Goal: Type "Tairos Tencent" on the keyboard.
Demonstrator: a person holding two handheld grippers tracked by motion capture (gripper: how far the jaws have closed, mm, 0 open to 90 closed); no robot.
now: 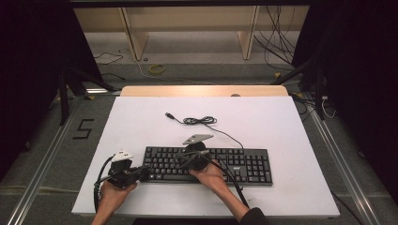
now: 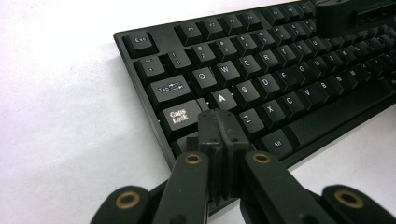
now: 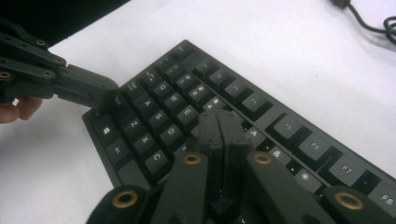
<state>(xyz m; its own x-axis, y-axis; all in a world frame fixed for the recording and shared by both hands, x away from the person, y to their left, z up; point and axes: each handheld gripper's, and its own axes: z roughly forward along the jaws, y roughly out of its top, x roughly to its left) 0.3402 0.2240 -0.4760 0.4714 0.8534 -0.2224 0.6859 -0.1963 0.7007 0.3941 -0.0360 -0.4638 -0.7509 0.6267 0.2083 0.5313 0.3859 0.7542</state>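
Observation:
A black keyboard [image 1: 244,164] lies across the near part of the white table top [image 1: 141,122]. My left gripper [image 1: 146,173] is at the keyboard's left end, jaws shut with nothing between them. In the left gripper view its tips [image 2: 218,126] rest by the Caps Lock and A keys [image 2: 280,70]. My right gripper [image 1: 180,161] hovers over the letter keys left of centre, also shut and empty. In the right gripper view its closed tips [image 3: 220,126] sit above the upper letter rows of the keyboard [image 3: 289,135], with the left gripper [image 3: 109,91] reaching in from the left.
The keyboard's black cable [image 1: 202,121] lies coiled behind it, ending in a USB plug [image 1: 169,115]. Beyond the table are wooden shelf legs [image 1: 133,37], loose floor cables [image 1: 277,42] and dark stands on both sides.

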